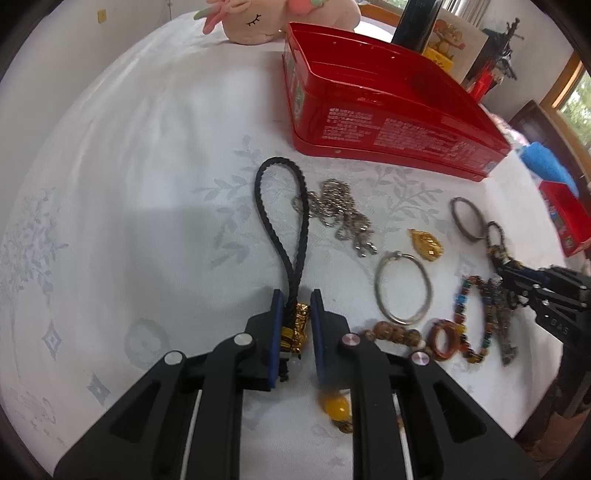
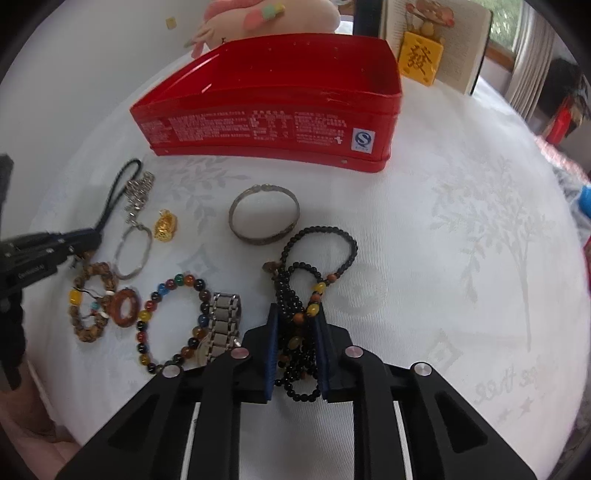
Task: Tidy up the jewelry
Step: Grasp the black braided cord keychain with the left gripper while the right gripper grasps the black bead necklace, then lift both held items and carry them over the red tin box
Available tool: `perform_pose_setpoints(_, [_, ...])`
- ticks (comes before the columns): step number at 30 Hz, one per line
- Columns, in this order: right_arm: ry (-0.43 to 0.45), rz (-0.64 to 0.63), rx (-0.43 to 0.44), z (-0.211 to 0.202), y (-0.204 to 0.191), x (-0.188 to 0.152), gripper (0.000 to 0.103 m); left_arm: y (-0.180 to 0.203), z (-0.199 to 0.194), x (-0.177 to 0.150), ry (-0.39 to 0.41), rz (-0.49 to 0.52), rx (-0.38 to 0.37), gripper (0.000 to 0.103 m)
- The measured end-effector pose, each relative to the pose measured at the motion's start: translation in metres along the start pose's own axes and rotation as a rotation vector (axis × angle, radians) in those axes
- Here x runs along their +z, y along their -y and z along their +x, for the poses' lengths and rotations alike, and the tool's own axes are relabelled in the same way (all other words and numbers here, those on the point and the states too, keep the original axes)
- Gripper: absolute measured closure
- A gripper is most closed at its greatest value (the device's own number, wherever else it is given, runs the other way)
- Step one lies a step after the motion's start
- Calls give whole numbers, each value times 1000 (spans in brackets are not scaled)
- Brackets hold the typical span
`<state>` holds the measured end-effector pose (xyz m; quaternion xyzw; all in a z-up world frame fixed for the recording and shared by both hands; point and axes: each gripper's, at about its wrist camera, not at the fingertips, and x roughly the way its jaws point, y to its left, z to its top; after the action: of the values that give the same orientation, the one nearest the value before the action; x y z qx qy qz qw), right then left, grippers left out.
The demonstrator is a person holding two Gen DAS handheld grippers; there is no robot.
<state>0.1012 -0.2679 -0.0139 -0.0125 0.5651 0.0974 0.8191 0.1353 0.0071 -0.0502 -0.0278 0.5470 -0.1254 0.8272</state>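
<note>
An open red tin [image 1: 388, 122] stands at the back of the white cloth; it also shows in the right wrist view [image 2: 266, 122]. My left gripper [image 1: 297, 299] is shut on a black braided cord with a gold charm [image 1: 300, 325], its loop [image 1: 280, 206] lying ahead on the cloth. My right gripper [image 2: 298, 314] is shut on a black beaded necklace [image 2: 295, 325] with amber beads, its loop [image 2: 321, 240] resting on the cloth. Loose on the cloth lie a silver chain [image 1: 340, 214], a gold pendant [image 1: 428, 245], a silver bangle [image 1: 402, 288] and an engraved bangle [image 2: 264, 219].
A multicoloured bead bracelet [image 2: 171, 321], a metal watch band [image 2: 221, 328], a brown ring [image 2: 125, 308] and a wooden bead bracelet [image 2: 90, 299] lie front left. A pink plush toy [image 1: 266, 18], an open book [image 2: 443, 44] and a yellow block [image 2: 421, 59] stand behind the tin.
</note>
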Motion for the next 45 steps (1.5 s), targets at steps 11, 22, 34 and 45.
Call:
perform_pose_setpoints(11, [110,117,229,-49,28,-11,88,-1,-38,-5,79,-23,-84,100])
perform_pose_setpoints(22, [228,133,296,-86,42,9,88,14,-86,3,190,7,-137,100])
perform_pose_setpoints(34, [384,118,316,-130,43,64,88,55,-115,68,288,74,-161,100])
perform_pose_setpoints(45, [537,101,361,-155,40,138,88,79,-105,138,335,81,-189,100])
